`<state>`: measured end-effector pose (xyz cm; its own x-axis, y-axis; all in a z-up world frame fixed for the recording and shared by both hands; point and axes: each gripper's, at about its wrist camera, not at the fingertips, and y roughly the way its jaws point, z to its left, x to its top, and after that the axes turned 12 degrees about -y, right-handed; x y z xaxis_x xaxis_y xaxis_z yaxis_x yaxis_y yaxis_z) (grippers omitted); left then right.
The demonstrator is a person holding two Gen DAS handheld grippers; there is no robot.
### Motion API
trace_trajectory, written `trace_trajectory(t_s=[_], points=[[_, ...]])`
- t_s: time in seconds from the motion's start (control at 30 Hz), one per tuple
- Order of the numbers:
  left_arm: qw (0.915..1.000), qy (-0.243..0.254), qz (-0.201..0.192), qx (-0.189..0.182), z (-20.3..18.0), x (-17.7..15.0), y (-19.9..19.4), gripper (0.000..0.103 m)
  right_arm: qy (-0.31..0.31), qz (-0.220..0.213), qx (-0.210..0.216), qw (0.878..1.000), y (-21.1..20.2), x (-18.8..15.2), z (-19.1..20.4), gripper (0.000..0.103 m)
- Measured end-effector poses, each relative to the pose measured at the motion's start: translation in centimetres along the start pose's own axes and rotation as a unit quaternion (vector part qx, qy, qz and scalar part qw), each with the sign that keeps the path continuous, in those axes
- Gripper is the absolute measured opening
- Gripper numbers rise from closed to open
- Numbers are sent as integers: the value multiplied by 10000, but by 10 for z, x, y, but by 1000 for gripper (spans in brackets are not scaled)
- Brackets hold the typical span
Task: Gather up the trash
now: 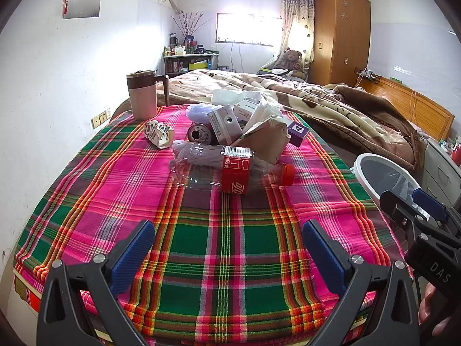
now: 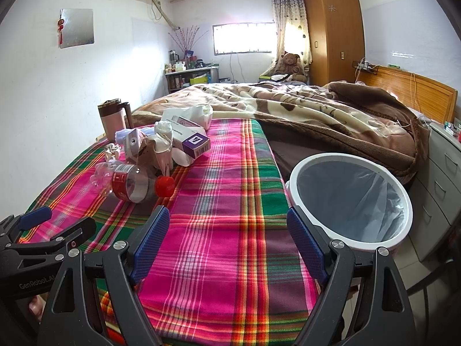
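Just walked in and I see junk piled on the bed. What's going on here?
A person is holding a gripper in each hand over the plaid cloth, about to clear trash. Both the left gripper and right gripper are open and hold nothing. The pile is untouched: a crushed cola bottle lies nearest, with a can, small boxes and crumpled paper behind it. A lined white bin stands beside the bed, with no trash visible in it.
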<state>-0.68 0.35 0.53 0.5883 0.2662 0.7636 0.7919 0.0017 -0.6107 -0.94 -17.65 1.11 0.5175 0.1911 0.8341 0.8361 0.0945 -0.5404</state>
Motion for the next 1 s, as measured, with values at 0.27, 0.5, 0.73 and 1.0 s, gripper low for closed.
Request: trace_trajectory(t_s=[0.27, 0.5, 0.73, 1.0], points=[[10000, -7, -2, 4, 1, 0, -2, 103, -23, 6, 6, 10000, -1, 0, 1, 85], [10000, -5, -3, 2, 1, 0, -2, 103, -16, 6, 2, 10000, -1, 0, 0, 85], [10000, -4, -4, 2, 2, 0, -2, 103, -24, 7, 1, 10000, 0, 1, 1, 85], [10000, -1, -6, 5, 2, 0, -2, 103, -24, 10, 1, 10000, 0, 0, 2, 85]])
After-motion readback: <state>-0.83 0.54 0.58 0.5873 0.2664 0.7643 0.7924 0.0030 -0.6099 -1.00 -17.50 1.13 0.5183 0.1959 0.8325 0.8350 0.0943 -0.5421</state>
